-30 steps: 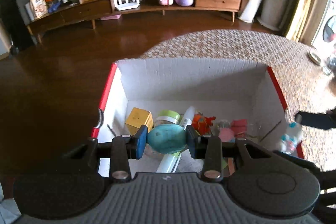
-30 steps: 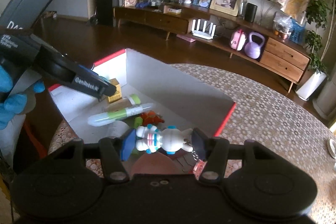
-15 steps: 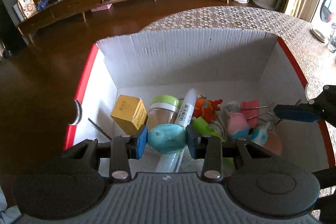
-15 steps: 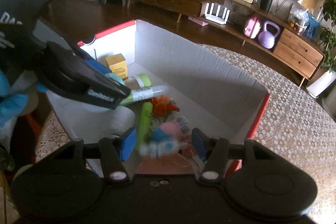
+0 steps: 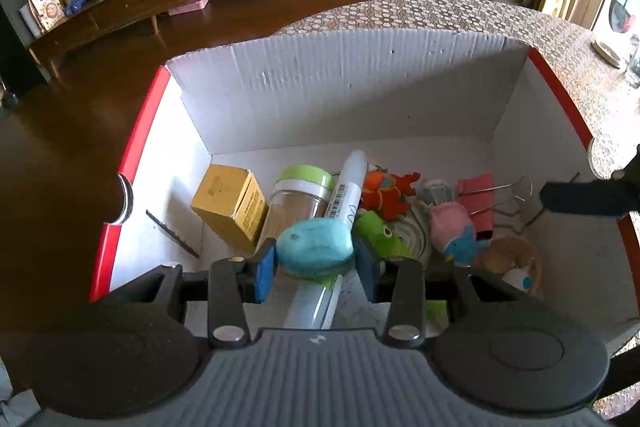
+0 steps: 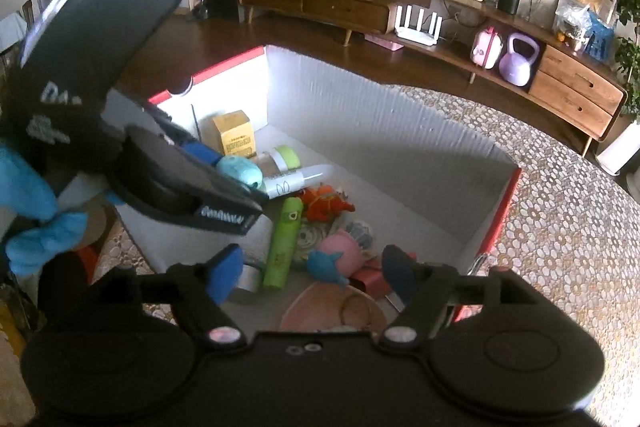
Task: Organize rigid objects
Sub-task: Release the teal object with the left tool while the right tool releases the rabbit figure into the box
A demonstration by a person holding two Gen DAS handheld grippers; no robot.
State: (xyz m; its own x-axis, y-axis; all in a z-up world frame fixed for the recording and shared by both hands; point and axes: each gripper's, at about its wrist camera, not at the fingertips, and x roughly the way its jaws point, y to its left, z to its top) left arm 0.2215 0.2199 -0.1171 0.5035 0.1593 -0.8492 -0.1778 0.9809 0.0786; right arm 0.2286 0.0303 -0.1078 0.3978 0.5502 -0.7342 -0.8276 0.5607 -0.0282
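My left gripper [image 5: 315, 261] is shut on a teal egg-shaped object [image 5: 315, 247] and holds it over the near side of the white cardboard box [image 5: 352, 91]. The teal object also shows in the right wrist view [image 6: 241, 169], with the left gripper [image 6: 224, 183] around it. My right gripper [image 6: 314, 277] is open and empty over the box's near right corner. The white and blue figure [image 5: 516, 277] lies in the box by a tan bowl [image 5: 508, 255]. The box also holds a yellow carton [image 5: 230, 201], a green-lidded jar [image 5: 302, 193], a white tube [image 5: 346, 187] and soft toys.
The box [image 6: 400, 131] has red outer edges and stands on a round table with a patterned cloth [image 6: 560, 227]. A pink binder clip [image 5: 480, 195] and a green bottle [image 6: 284, 241] lie inside. A long wooden sideboard [image 6: 420, 15] stands across the dark floor.
My right gripper opened and dropped the white and blue figure into the box. My left gripper moved forward and lower over the box, still holding the teal object.
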